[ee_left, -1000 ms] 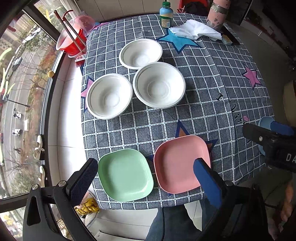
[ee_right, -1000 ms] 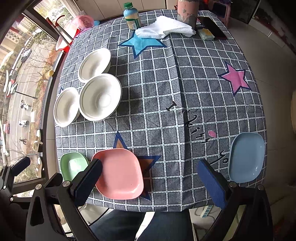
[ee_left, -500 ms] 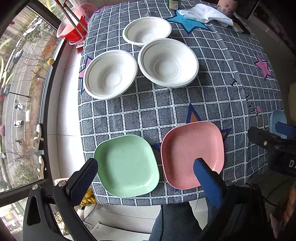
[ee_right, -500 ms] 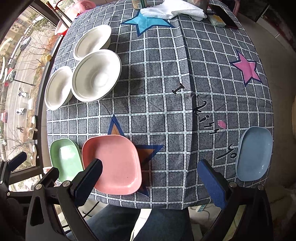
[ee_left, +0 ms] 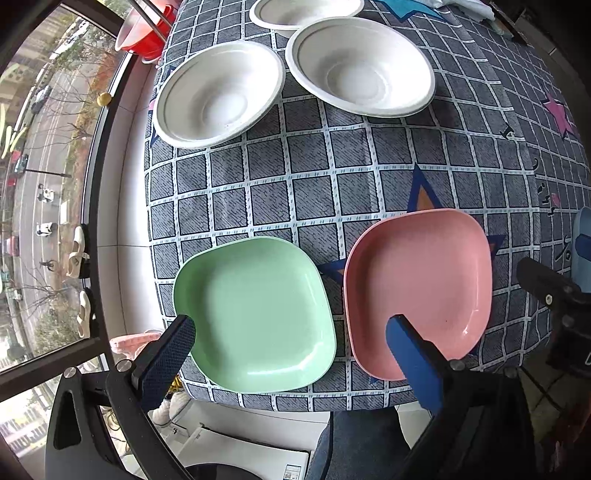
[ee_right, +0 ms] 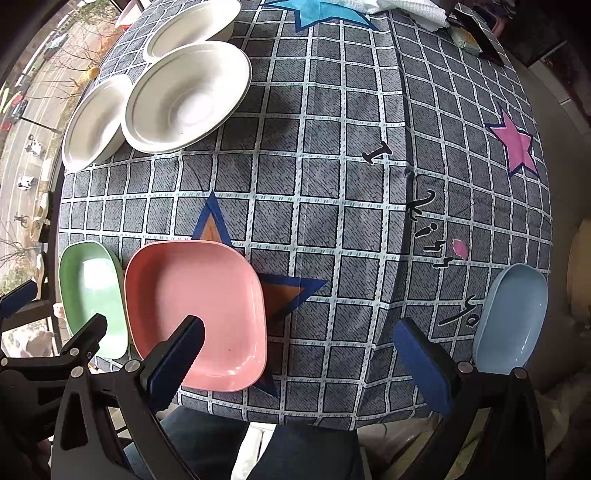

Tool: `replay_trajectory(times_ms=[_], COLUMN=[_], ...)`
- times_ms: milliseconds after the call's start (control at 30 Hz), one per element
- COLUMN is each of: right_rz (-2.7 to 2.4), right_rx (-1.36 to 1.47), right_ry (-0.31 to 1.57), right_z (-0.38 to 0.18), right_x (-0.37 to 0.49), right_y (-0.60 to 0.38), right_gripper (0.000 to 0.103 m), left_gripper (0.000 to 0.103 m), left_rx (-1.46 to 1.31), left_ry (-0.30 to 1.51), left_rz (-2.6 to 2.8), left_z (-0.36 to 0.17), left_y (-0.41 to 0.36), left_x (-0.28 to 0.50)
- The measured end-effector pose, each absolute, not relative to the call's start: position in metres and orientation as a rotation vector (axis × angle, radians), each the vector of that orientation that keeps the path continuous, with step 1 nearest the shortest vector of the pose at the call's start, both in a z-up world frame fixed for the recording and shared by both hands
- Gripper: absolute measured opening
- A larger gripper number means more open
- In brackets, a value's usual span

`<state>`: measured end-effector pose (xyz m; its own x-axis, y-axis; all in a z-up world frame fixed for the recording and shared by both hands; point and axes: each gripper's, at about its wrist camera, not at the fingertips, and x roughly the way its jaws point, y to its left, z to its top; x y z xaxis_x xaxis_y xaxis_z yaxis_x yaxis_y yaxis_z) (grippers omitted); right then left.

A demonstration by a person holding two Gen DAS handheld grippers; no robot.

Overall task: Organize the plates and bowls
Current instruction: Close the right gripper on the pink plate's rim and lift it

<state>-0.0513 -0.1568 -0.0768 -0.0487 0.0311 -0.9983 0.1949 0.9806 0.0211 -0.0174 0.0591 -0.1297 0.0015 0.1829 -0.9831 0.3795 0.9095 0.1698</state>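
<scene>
A green plate [ee_left: 255, 317] and a pink plate [ee_left: 417, 291] lie side by side at the table's near edge. Three white bowls [ee_left: 218, 107] [ee_left: 360, 66] [ee_left: 306, 11] sit farther back on the left. A blue plate [ee_right: 511, 314] lies at the near right edge. My left gripper [ee_left: 288, 343] is open and empty, low over the green plate's near rim. My right gripper [ee_right: 299, 343] is open and empty over the cloth between the pink plate [ee_right: 195, 310] and the blue plate. The green plate [ee_right: 90, 295] and bowls [ee_right: 188, 96] also show in the right wrist view.
The table carries a grey checked cloth [ee_right: 332, 206] with star prints. A red bucket [ee_left: 142, 33] stands off the far left corner by the window. A white cloth [ee_right: 406, 7] and small items lie at the far edge. The person's legs [ee_left: 362, 443] are below the near edge.
Both grippers have moved down and forward toward the table's near edge. The plates now look larger and closer. Both stay open and empty.
</scene>
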Motion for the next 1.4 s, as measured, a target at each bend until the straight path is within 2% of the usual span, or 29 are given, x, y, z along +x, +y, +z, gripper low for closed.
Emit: replay_trajectory(times_ms=[467,800,1000,1267,1400], right_rz=[-0.127,-0.136,-0.162,-0.295,-0.336], right_rx=[0.163,0.145,0.083,0.060,0.187], right_ry=[1.606,1.726,1.743,1.738,1.731], right_z=[-0.083,-0.161,-0.182,-0.179,-0.179], right_x=[-0.040,-0.040,-0.048,-0.066,-0.077], right_y=[-0.157,-0.149,-0.149,-0.200,-0.237], right_gripper=[0.103,0.103,0.103,0.103,0.103], left_gripper=[0.103,0.103,0.103,0.103,0.103], left_rx=[0.469,0.535,0.568,0.569,0.542], left_ry=[1.590,1.617,1.610,1.592,1.595], left_rz=[-0.157,-0.124,-0.166,-0.274,-0.309], left_z=[-0.136,-0.167,-0.180,-0.191,-0.202], left_y=[0.054,0.055,0.036,-0.012,-0.033], left_x=[-0.017,-0.020,-0.025,-0.027,-0.028])
